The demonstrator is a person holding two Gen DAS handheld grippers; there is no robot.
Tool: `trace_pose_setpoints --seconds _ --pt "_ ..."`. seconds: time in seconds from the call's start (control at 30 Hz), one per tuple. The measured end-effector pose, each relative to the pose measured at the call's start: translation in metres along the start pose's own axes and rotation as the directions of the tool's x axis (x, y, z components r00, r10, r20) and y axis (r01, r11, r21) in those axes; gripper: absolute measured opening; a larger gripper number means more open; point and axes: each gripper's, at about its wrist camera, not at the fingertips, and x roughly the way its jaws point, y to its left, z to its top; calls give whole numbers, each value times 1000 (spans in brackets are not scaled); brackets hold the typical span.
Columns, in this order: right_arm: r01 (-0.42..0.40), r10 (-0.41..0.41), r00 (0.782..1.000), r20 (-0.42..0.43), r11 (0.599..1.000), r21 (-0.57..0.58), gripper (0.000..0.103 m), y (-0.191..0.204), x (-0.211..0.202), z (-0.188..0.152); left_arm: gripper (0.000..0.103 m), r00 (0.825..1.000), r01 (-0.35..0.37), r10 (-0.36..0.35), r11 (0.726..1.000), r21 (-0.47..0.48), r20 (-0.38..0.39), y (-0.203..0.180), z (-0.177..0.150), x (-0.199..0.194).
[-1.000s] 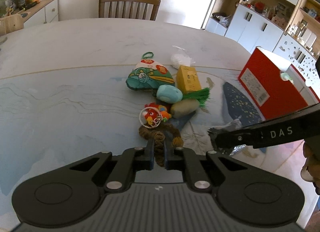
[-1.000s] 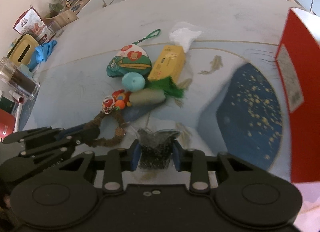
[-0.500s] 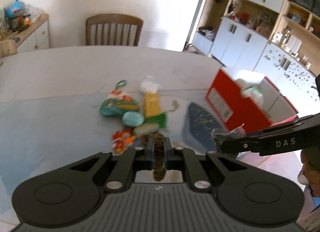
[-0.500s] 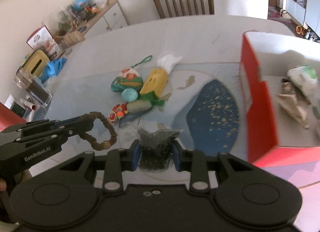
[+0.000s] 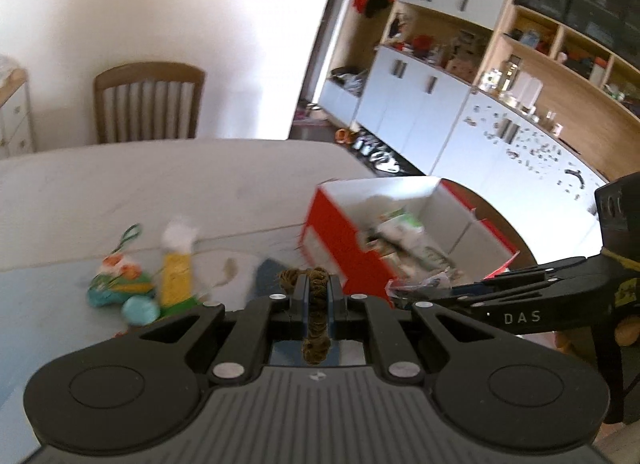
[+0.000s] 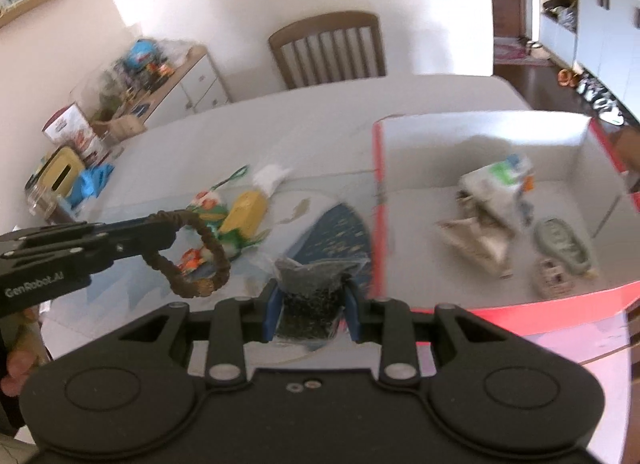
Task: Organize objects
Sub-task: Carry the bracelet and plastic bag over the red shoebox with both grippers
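Observation:
My left gripper (image 5: 316, 296) is shut on a brown braided rope ring (image 5: 315, 324), held in the air above the table; the ring hangs from it in the right wrist view (image 6: 200, 252). My right gripper (image 6: 310, 306) is shut on a clear bag of dark seeds (image 6: 310, 300), also lifted, just left of the red box (image 6: 378, 223). The open red box (image 5: 340, 240) holds several items. A green pouch (image 5: 118, 284), a yellow packet (image 5: 176, 276) and a teal ball (image 5: 140, 310) lie on the table (image 5: 160, 183).
A wooden chair (image 5: 148, 103) stands at the table's far side. White cabinets and shelves (image 5: 460, 103) line the right wall. A sideboard with clutter (image 6: 160, 75) stands at the left. A tissue box and jar (image 6: 60, 179) sit near the table's left edge.
Both grippers rose from the table and swung right toward the red box, each keeping its object. The rope ring left the pile; the box's inside came into view.

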Motion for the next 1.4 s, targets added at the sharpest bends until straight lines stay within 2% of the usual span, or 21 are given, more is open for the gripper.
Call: trace_pose_setpoints --seconds 0.5,0.8,1.07,1.4 --pt "106 -113 990 80 991 82 31 -110 -38 19 8 996 87 -88 988 125 -1 -91 42 50" --pt "142 -148 987 65 986 85 31 -150 -34 24 8 989 134 -125 984 122 -77 -128 44 97" --pt "155 -155 988 16 987 49 32 -176 -14 31 8 978 131 -111 985 113 -174 -142 36 143" --pt "161 -162 984 -66 987 -23 32 -185 28 36 8 957 79 -39 988 129 -286 -145 28 192"
